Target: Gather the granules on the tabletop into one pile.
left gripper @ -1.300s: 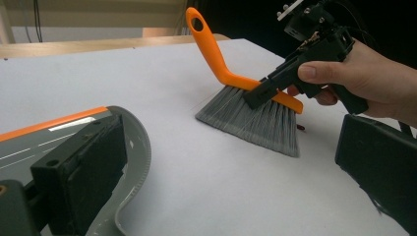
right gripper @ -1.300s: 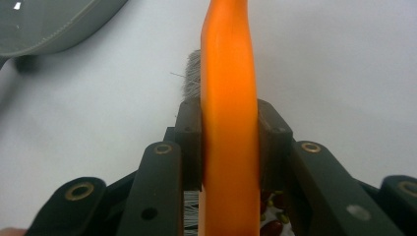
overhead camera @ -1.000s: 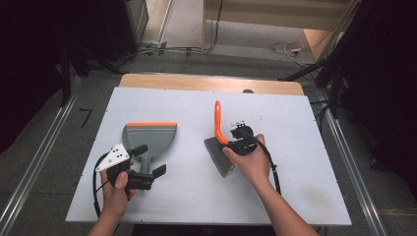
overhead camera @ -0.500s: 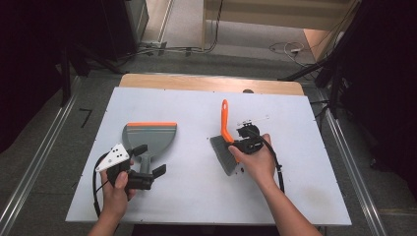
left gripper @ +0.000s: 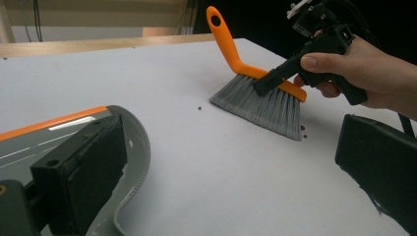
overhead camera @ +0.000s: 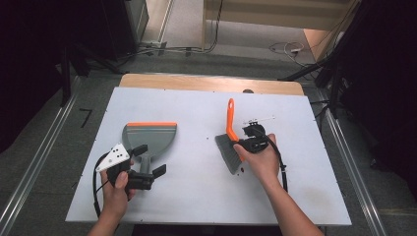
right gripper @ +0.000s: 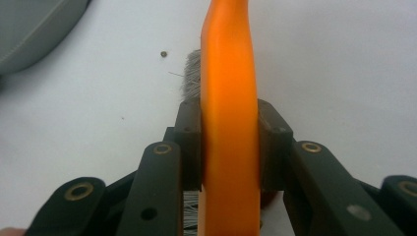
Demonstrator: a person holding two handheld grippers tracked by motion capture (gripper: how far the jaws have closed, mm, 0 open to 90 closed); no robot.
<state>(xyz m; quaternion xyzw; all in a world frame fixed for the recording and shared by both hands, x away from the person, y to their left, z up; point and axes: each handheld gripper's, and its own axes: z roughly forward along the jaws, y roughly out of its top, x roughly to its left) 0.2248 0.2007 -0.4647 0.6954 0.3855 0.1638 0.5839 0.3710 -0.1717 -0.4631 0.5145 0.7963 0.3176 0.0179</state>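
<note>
Specks (left gripper: 199, 107) too small to identify

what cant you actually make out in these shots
- Dustpan handle, high view: covered by the left hand-held gripper, so whether it is clamped is unclear.
- Dark crumbs near the bristles, left gripper view: too small to identify.
- Brush bristles, right gripper view: mostly hidden behind the orange handle and the right hand-held gripper.
- Dustpan in the right gripper view: cut off by the top left corner.
</note>
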